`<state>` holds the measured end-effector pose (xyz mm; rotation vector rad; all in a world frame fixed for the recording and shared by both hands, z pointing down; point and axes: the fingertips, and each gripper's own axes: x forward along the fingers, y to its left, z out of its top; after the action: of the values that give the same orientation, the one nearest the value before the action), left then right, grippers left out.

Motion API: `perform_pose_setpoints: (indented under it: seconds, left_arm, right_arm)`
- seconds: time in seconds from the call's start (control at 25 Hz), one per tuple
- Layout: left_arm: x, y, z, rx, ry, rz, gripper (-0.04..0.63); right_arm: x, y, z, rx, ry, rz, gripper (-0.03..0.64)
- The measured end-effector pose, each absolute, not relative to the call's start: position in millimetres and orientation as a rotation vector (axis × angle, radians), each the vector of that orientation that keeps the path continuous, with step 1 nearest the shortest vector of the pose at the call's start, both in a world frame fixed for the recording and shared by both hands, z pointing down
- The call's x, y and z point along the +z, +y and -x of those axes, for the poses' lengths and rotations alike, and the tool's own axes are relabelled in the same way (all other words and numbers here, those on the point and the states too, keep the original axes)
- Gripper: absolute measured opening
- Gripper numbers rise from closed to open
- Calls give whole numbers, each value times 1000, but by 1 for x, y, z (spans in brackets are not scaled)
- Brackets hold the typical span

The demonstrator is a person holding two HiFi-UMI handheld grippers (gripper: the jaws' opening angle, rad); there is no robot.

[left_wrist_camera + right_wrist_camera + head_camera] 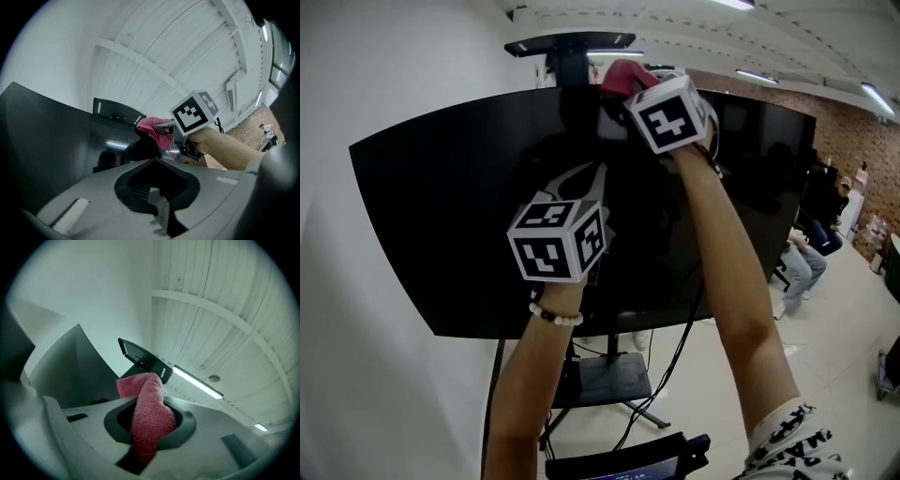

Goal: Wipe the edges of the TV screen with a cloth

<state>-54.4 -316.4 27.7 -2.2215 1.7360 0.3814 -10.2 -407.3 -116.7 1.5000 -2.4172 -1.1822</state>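
- Jaws of the right gripper (pixel 636 92) were clamped on a pink terry cloth (pixel 149 418), which ran up between them and folded over at the tip.
- Jaws of the left gripper (pixel 598 171) were pressed together with nothing between them.
- That pink cloth (pixel 622 73) sat at the top edge of the wide black TV screen (pixel 441 206), about 12 o'clock on the panel in the head view.
- Just at 10 o'clock from the cloth, a black mounting bracket (pixel 570 44) stuck up above the screen.
- In the left gripper view, the right gripper (pixel 168 133) and cloth (pixel 152 127) showed at 12 o'clock from the left gripper (pixel 152 197).
- The left gripper hovered before the screen's middle; I could not tell whether it touched the glass.
- A white bead bracelet (pixel 555 316) circled the left wrist, at 6 o'clock from that gripper's marker cube (pixel 558 239).
- People sat well off at 3 o'clock, near a red brick wall (pixel 853 131).
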Motion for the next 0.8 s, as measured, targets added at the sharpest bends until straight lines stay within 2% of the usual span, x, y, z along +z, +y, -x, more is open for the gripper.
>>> perform_pose_setpoints:
  seconds: [0.8]
  left_arm:
    - [32, -384, -85, 328, 1436, 2453, 3]
  right_arm:
    - [-114, -484, -162, -1090, -2217, -1743, 61]
